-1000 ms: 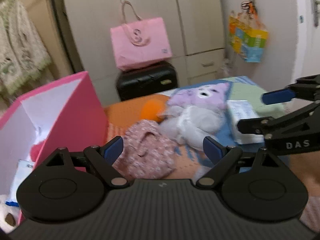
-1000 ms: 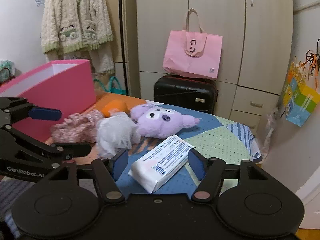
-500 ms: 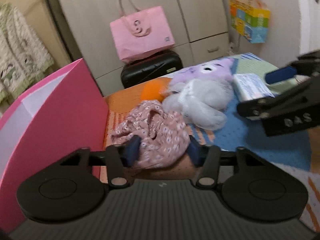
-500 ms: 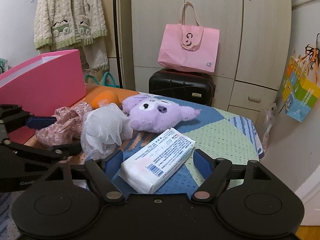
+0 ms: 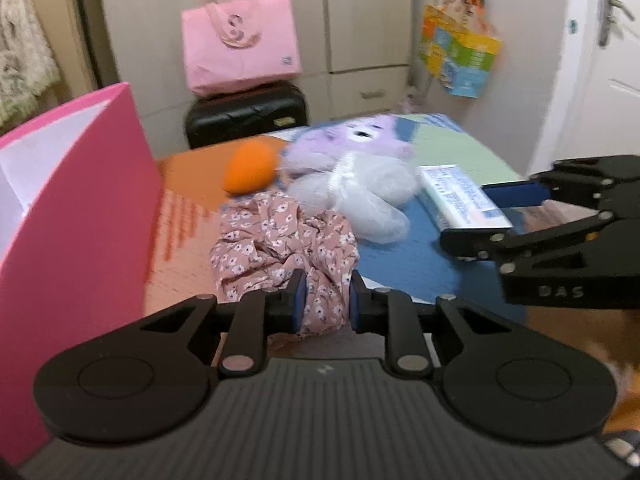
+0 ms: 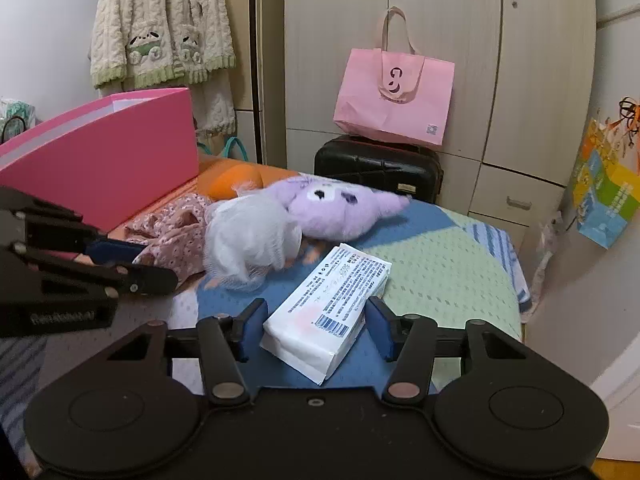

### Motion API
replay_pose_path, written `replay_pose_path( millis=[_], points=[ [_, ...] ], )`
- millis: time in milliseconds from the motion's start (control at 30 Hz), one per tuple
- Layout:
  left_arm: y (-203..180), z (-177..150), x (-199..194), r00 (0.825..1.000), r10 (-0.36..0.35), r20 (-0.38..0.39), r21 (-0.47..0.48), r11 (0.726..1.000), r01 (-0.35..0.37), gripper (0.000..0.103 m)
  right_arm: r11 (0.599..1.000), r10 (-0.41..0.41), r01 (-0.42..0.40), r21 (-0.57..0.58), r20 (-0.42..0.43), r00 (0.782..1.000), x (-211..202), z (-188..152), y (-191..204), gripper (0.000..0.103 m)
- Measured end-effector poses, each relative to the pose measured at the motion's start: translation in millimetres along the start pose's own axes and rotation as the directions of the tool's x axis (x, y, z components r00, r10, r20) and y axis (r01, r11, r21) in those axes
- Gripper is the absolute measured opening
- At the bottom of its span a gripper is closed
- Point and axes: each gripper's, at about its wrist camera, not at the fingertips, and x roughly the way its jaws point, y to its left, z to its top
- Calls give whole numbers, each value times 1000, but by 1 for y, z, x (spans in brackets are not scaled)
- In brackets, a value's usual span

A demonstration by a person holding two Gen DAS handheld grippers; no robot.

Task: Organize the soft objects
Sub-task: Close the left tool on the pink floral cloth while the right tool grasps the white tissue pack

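Left wrist: floral cloth [image 5: 280,248] beside pink box [image 5: 80,208].

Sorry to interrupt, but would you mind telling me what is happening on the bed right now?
A person is tidying soft things with a handheld claw in each hand. The left claw has just closed on the floral pink cloth beside the pink box. The right claw has been closing around the tissue pack, but its pads do not press it yet. The white mesh puff, purple plush and orange toy lie untouched.
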Motion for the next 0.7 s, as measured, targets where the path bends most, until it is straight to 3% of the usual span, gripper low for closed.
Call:
replay_pose_path(
  millis=[100,200,267,333,433,500,600,700],
  points=[
    [-6,-6,-14,996,-86,-21,1,996,86,24,1000,-5,5,-5,-14,1000,-12,-8,-1,59],
    [-11,-10,-26,997,-83,-13,35,996,83,27,1000,-11,10,-11,-26,1000,-19,-15,-1,59],
    [-12,-7,-33,997,-57,45,46,997,55,53,1000,-17,17,-8,-28,999,-20,-15,-4,58],
    [-10,-5,-36,995,-37,95,40,999,33,68,1000,-24,24,4,-16,1000,-20,-14,-6,58],
    [-5,1,-31,991,-38,128,41,999,33,75,999,-38,38,26,-3,999,-17,-12,-7,61],
    [-2,4,-21,992,-16,123,39,999,11,78,998,-42,42,36,1,999,-12,-11,-5,68],
    [3,5,-5,997,-6,78,26,1000,4,78,996,-90,90,16,5,996,-6,-10,0,70],
    [11,0,7,998,-55,18,-32,998,55,78,992,-127,127,-9,1,992,-1,-12,6,71]
  ],
)
